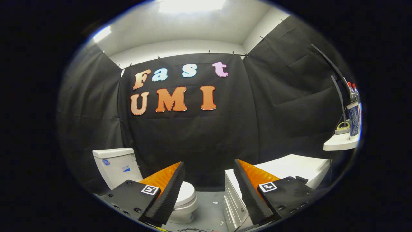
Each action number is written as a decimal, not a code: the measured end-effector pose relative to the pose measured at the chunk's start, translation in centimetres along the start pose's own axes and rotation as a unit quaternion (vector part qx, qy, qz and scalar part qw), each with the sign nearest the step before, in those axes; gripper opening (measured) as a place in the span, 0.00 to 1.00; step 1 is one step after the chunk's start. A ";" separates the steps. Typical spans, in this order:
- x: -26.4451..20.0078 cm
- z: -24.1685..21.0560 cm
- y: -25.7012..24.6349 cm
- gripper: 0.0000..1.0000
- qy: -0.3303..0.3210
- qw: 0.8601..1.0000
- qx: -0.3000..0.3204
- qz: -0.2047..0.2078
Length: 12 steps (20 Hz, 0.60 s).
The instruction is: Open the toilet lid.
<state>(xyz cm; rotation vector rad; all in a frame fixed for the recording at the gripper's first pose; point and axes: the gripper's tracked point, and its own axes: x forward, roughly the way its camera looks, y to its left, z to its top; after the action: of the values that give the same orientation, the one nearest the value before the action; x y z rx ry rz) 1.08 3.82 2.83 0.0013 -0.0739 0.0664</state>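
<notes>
A white toilet [188,201] stands on the grey floor against the black cloth wall, beyond and behind my left finger. Its tank [117,166] rises at the back. The lid [187,193] lies flat and shut over the bowl, partly hidden by the left finger. My gripper [209,183] hovers well above and short of the toilet. It is open, with a wide gap and nothing between the fingers.
A white cabinet or tub [291,169] stands beyond the right finger, with a ribbed white front [233,203]. A small white shelf [339,143] on the right wall carries bottles [354,119] and a small item. Cables lie on the grey floor [209,209].
</notes>
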 end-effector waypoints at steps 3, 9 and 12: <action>2.8 3.2 1.4 0.97 -0.033 0.999 0.000 0.007; 10.0 6.1 6.9 0.97 -0.061 0.997 0.033 0.046; 12.4 5.2 9.8 0.97 -0.050 0.994 0.056 0.075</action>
<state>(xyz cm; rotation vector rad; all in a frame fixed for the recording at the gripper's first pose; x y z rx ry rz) 12.41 14.35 8.89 0.1120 -0.1705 0.2209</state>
